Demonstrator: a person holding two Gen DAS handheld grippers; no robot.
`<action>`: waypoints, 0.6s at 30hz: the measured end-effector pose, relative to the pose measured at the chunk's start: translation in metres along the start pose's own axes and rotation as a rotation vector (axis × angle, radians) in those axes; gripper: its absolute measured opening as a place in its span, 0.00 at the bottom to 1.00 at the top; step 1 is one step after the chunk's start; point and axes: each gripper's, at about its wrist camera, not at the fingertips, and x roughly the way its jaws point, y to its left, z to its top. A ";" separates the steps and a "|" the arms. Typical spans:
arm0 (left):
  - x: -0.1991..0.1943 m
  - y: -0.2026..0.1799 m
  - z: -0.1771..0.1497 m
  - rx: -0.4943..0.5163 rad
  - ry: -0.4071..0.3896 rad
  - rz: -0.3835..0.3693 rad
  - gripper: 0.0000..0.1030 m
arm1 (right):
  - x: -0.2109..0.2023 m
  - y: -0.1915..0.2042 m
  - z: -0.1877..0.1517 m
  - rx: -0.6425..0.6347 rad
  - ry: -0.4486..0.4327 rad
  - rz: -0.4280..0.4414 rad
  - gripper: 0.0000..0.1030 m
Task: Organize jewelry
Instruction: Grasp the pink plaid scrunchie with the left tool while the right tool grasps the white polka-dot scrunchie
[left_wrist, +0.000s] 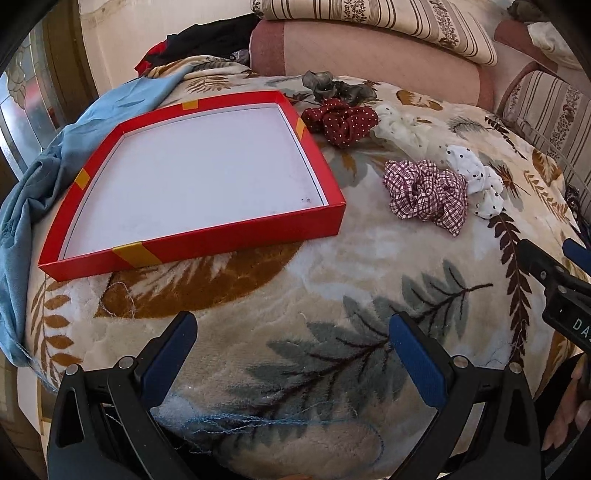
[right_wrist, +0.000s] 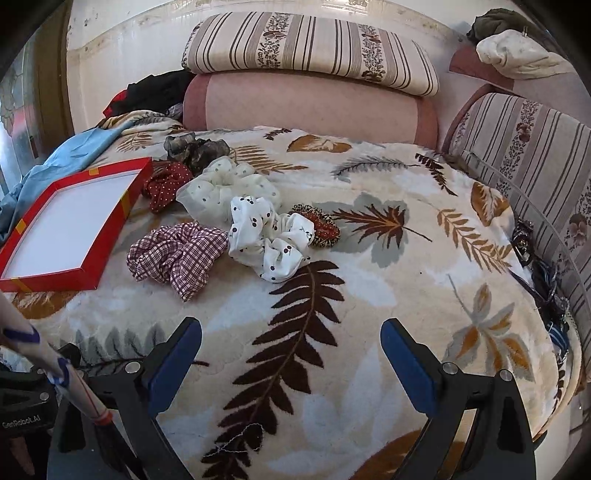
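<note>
A shallow box (left_wrist: 199, 177) lies on the bed's blanket (left_wrist: 332, 288). Right of the box sit the scrunchies: one (left_wrist: 340, 120) touches the box's far right corner, another (left_wrist: 332, 86) lies behind that, and two (left_wrist: 424, 192) (left_wrist: 476, 181) lie touching each other further right. Bolsters (right_wrist: 310, 107) lie behind the box, at the bed's far edge.

Left gripper (left_wrist: 293, 354) and right gripper (right_wrist: 291, 360) gape wide.

My left wrist camera is looking forward and down over the leaf-print blanket (left_wrist: 295, 258), close to the red tray (left_wrist: 192, 177). My right one is facing the pillows (right_wrist: 310, 44) from farther right. Both are sharing the tray and the checked scrunchie (right_wrist: 177, 254).
</note>
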 end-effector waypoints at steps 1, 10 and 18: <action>0.000 -0.001 0.000 0.003 0.001 -0.002 1.00 | 0.000 0.000 0.000 0.001 0.001 0.001 0.96; -0.004 -0.004 0.000 0.018 -0.027 0.018 1.00 | -0.005 -0.001 0.000 0.007 -0.011 0.018 0.96; -0.018 -0.005 0.023 -0.003 -0.082 -0.025 1.00 | -0.014 -0.024 0.016 0.098 -0.021 0.154 0.96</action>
